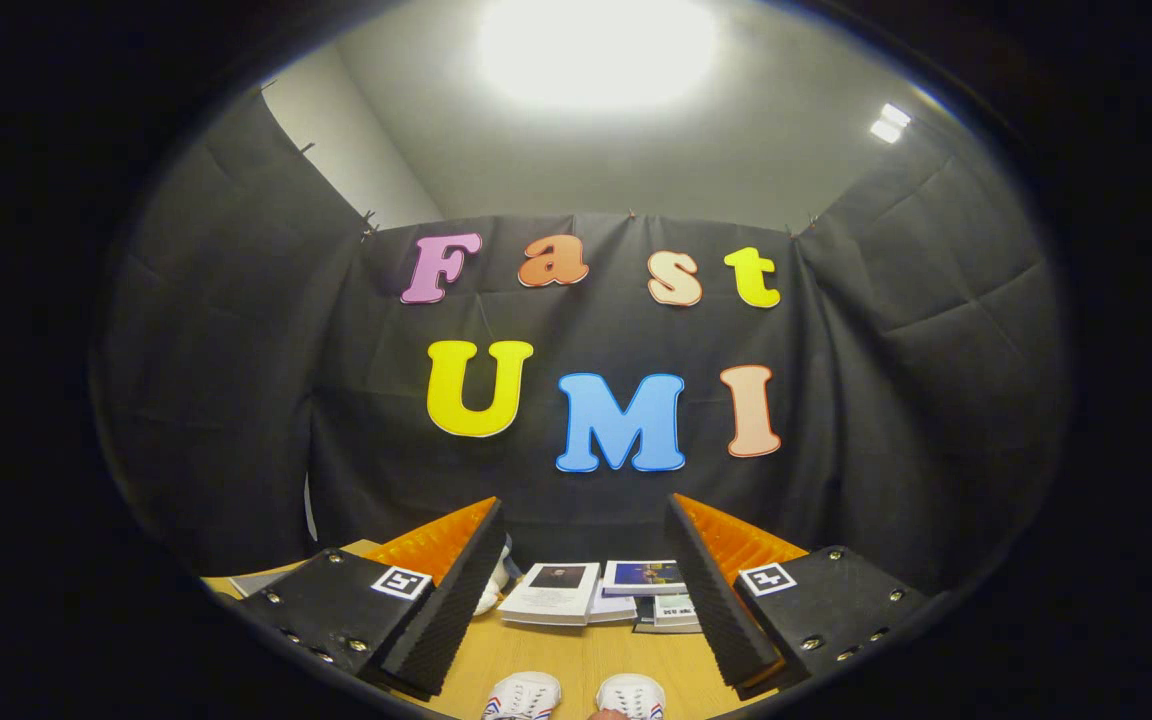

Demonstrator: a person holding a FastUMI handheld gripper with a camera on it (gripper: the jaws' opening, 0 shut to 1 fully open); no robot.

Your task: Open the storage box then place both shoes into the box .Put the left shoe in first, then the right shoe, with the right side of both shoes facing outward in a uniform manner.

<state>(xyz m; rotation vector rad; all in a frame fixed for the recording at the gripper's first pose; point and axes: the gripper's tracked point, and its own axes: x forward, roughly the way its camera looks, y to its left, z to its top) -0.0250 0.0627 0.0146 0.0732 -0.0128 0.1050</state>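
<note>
My gripper (581, 590) stands open above a wooden table (576, 660), its two fingers spread wide with nothing between them. Two white shoes lie side by side on the table just below the gap: the left-hand shoe (523, 696) and the right-hand shoe (630, 696), both with red and blue side stripes, toes pointing away from me. Their heels are cut off from sight. A white rounded object (492, 590) peeks out behind the left finger (441, 600); I cannot tell what it is.
Several booklets or magazines (596, 592) lie stacked on the table beyond the fingers, near the black cloth wall (586, 500). A flat grey item (254, 580) rests at the table's left edge behind the left finger.
</note>
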